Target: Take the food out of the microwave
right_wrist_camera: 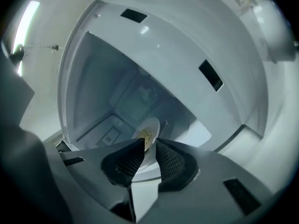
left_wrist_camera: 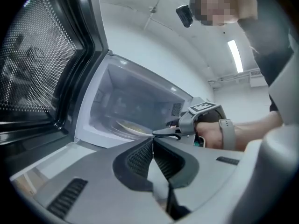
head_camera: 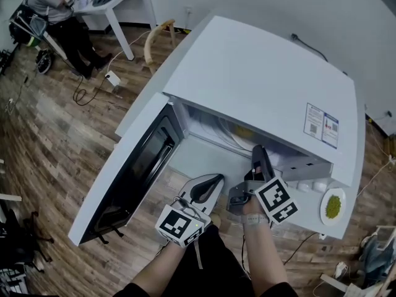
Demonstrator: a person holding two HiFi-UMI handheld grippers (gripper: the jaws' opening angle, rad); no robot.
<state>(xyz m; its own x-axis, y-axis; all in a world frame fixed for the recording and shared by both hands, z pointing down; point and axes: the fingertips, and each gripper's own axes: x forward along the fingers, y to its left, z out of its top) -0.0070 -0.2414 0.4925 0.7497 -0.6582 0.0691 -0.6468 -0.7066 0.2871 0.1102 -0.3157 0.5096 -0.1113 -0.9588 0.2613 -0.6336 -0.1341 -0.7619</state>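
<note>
Black-windowed door [head_camera: 133,178] of white microwave [head_camera: 260,85] swung fully open at left.

Left gripper [left_wrist_camera: 153,143]: jaws closed tight, nothing held. It hangs outside, at the front edge of the cavity floor.

Right gripper [right_wrist_camera: 148,143]: reaches inside. Jaws a narrow gap apart, nothing in them.

Round white plate [right_wrist_camera: 153,124] with yellow food [right_wrist_camera: 146,135] lies on the cavity floor toward the back, just beyond the right tips.

Small white plate of green food [head_camera: 334,206] stands outside, by the microwave's right front corner.

Risks, judged:
- Gap looks tight for the rim, so the tips may push the plate back.
- A one-edge pinch may let the plate tilt and spill food.
- Left gripper, closed, offers no support.
</note>
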